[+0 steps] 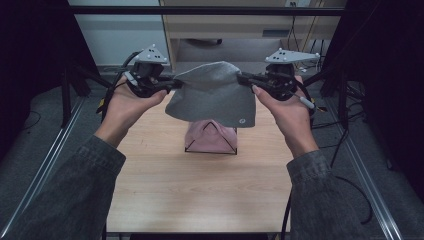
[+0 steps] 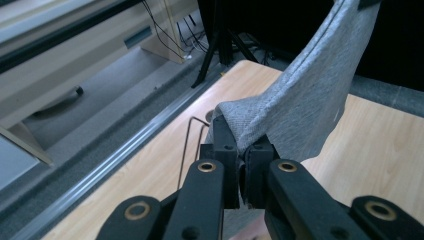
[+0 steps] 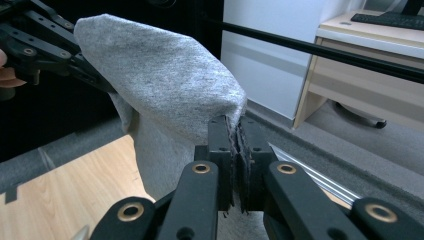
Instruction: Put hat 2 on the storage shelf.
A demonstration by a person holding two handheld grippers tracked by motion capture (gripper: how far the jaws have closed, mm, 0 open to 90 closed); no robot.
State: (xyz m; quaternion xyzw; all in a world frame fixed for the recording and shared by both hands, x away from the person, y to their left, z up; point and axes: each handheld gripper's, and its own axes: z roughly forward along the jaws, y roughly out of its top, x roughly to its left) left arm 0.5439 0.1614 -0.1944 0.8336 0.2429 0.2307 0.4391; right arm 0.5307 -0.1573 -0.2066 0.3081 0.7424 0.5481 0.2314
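Note:
A grey knit beanie (image 1: pixel 212 95) hangs in the air above the far half of the table, stretched between both grippers. My left gripper (image 1: pixel 175 84) is shut on its left edge, and my right gripper (image 1: pixel 243 78) is shut on its right edge. In the left gripper view the grey fabric (image 2: pixel 305 95) runs up from the closed jaws. The right gripper view has the beanie (image 3: pixel 160 80) bulging left from its pinched jaws toward the other gripper (image 3: pixel 98 76). Below the beanie, a pink beanie (image 1: pixel 212 136) sits over a black wire stand (image 1: pixel 192 143) on the table.
The light wooden table (image 1: pixel 200 190) stretches toward me. Metal rails (image 1: pixel 47 160) run along both sides, with dark tripod legs (image 1: pixel 67 95) at the far corners. A black bar (image 1: pixel 200 10) crosses overhead at the back, in front of a wooden desk (image 1: pixel 235 25).

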